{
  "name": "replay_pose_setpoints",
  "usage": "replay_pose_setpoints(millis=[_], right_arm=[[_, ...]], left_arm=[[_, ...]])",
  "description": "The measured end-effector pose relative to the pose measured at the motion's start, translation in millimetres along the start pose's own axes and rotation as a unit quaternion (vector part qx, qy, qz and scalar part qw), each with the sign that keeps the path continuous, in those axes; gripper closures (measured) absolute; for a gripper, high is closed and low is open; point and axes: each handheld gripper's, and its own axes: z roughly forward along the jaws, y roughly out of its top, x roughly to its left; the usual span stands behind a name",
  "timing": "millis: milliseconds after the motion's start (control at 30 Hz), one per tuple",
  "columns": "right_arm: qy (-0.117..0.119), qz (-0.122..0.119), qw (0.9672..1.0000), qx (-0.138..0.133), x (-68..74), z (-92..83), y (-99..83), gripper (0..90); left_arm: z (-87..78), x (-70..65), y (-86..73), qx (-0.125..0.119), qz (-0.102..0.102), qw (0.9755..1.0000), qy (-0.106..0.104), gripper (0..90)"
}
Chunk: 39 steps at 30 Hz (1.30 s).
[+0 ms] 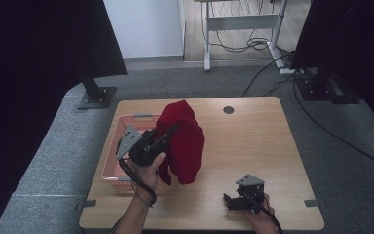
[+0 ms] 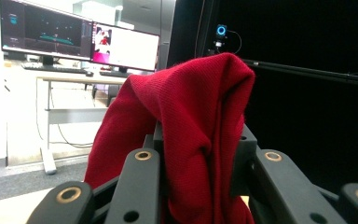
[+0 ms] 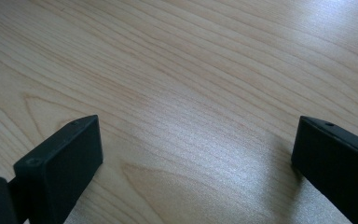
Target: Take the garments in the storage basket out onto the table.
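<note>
Basket: I see a pink basket [image 1: 119, 171] standing at the left edge of the wooden table [image 1: 253, 146], partly behind my left hand.

Left hand: it [image 1: 151, 168] comes in from the bottom of the high view and carries the left gripper [image 1: 168, 132], which is raised above the table and tilted up toward the far side.

Left gripper, jaws: pinched together on a fold of the red cloth [image 2: 191, 121]; in the left gripper view the fabric is squeezed between the two black jaws and rises above them in a hump.

Red cloth: a knitted red garment [image 1: 182, 139], lifted off the table; it drapes over the gripper's tip and hangs down on its right side, just beside the basket and above the table's left half.

Table hole: a small dark round grommet [image 1: 228, 109] sits near the far edge, well apart from the cloth.

Right gripper: it [image 1: 230, 200] rests low at the near right part of the table, held in my right hand [image 1: 260, 217], well apart from the cloth.

Right gripper, jaws: spread wide; in the right gripper view bare wood grain [image 3: 191, 93] lies between them.
</note>
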Motion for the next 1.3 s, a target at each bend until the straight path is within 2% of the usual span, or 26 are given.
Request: replay_pose_setpoints(millis=[500, 1033, 1300], right_arm=[[0.000, 0.000, 1.0000, 0.000, 0.0, 0.0, 0.0, 1.5], [0.000, 0.000, 1.0000, 0.000, -0.1, 0.0, 0.0, 1.5], [0.000, 0.000, 1.0000, 0.000, 0.0, 0.0, 0.0, 1.5]], left_arm=[[15.1, -13.3, 2.4, 0.002, 0.003, 0.9999, -0.012, 70.7], [31.0, -23.3, -12.9, 0.026, 0.002, 0.9994, -0.024, 70.5], [35.3, -24.4, -25.7, 0.040, -0.007, 0.9987, -0.029, 70.3]])
